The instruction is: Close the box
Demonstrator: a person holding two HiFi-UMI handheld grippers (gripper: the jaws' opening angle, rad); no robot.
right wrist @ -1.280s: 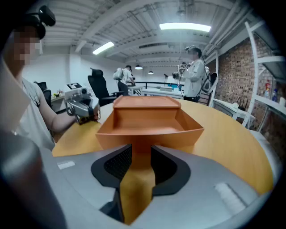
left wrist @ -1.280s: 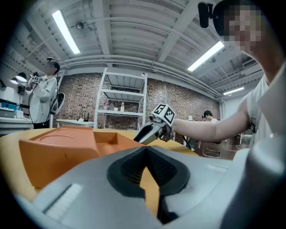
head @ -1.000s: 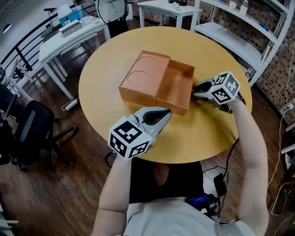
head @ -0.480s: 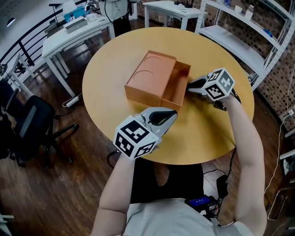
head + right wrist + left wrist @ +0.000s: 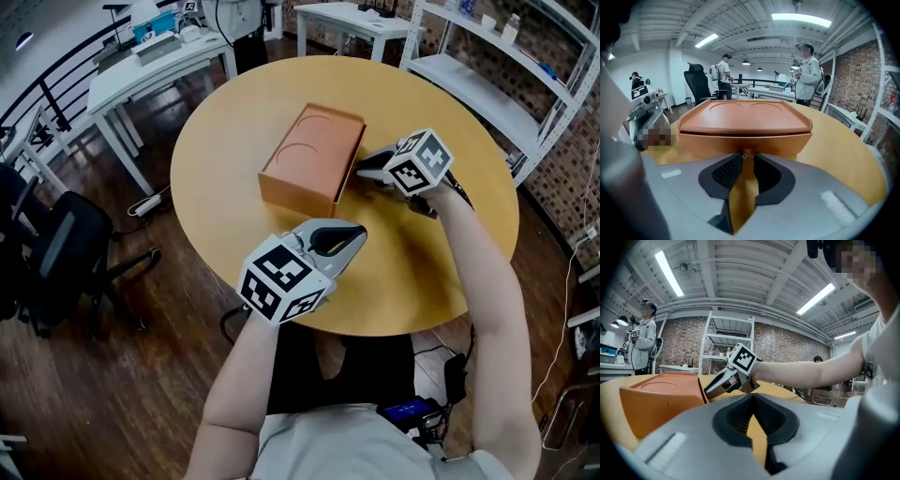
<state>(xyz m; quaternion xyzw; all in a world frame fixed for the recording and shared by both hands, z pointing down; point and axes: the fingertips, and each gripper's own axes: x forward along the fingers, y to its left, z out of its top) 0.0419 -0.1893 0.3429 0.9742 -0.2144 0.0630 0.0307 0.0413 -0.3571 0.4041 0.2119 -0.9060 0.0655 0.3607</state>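
An orange box (image 5: 309,155) lies on the round wooden table (image 5: 422,262), its tray fully inside the sleeve. My right gripper (image 5: 361,167) is at the box's right end face. In the right gripper view the box (image 5: 745,126) fills the middle, and the right gripper (image 5: 747,157) has its fingertips closed on a small brown knob (image 5: 747,153) on the tray front. My left gripper (image 5: 354,234) hovers shut and empty over the table's near side, short of the box. The left gripper view shows the box (image 5: 661,399) at left and the right gripper (image 5: 710,389) against its end.
White tables (image 5: 159,56) stand beyond the table at the back left, a metal shelf rack (image 5: 487,75) at the back right, and a black office chair (image 5: 56,253) on the floor at left. People stand far off in the room.
The open tray has slid left into the sleeve under the right gripper's push, and the box now looks closed. The right jaws have narrowed. The left gripper has hardly moved.
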